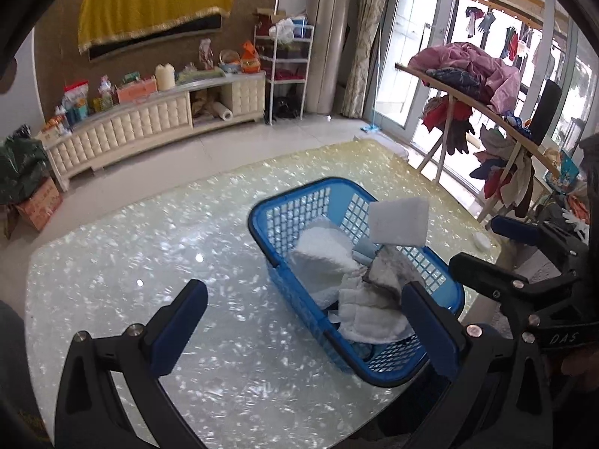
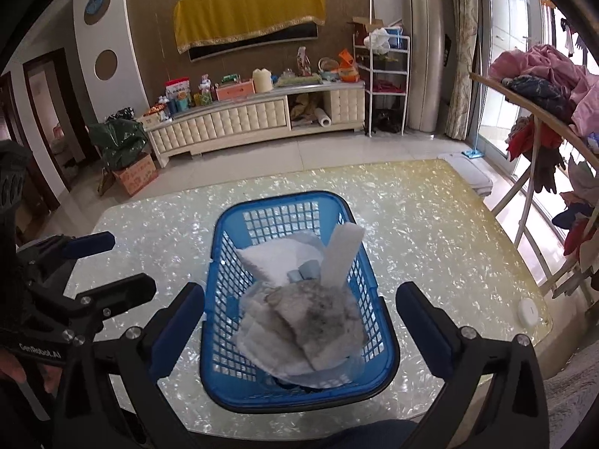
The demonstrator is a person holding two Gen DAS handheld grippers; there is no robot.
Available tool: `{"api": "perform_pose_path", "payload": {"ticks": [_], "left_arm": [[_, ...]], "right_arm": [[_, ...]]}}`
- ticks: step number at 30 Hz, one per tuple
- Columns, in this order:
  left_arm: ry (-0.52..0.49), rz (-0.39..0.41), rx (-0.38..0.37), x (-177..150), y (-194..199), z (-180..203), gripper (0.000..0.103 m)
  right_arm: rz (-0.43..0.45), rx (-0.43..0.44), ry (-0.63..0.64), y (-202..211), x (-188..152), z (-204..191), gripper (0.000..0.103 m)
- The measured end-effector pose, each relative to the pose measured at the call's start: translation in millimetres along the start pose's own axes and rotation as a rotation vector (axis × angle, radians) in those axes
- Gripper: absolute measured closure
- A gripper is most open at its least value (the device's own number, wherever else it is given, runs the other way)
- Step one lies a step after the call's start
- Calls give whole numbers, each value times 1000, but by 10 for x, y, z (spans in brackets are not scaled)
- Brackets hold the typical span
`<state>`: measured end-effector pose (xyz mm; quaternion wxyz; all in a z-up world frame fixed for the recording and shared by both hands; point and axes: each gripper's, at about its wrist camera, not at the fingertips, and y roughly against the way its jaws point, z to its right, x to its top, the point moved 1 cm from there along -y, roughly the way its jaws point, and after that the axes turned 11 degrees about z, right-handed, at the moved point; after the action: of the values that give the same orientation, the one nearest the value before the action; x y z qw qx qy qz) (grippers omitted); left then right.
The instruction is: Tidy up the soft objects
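A: The cloths (image 2: pixel 299 321) lie heaped in the basket (image 2: pixel 221 262) on the tabletop (image 2: pixel 430 232); they look limp and light.

B: Best pinched at a fold. Both hand-held grippers, left (image 1: pixel 303 321) and right (image 2: pixel 299 321), are spread, holding nothing.

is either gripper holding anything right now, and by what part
Nothing is held. The left gripper and right gripper are both open and empty above the blue basket, where the cloths lie.

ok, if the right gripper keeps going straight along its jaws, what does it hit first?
Likely the grey-stained white cloth heaped in the blue plastic lattice basket, which sits between the open jaws of the right gripper. Depth is unclear; a low path could meet the basket's near rim first.
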<state>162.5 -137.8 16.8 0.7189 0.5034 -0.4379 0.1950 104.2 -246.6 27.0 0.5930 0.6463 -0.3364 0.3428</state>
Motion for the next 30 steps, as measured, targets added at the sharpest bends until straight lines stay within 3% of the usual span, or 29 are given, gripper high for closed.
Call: {"api": "perform_pose_path", "payload": {"ticks": [6, 12, 17, 30], "left_arm": [[14, 97, 6, -51, 341, -86, 0], [33, 122, 39, -146, 684, -209, 0], [64, 151, 116, -178, 959, -312, 0], [134, 229, 195, -351, 1437, -567, 0]], "right_arm": [[50, 21, 27, 118, -10, -200, 0], [151, 57, 39, 288, -10, -432, 0], [245, 116, 49, 465, 23, -597, 0], [252, 151, 113, 550, -46, -843, 0]]}}
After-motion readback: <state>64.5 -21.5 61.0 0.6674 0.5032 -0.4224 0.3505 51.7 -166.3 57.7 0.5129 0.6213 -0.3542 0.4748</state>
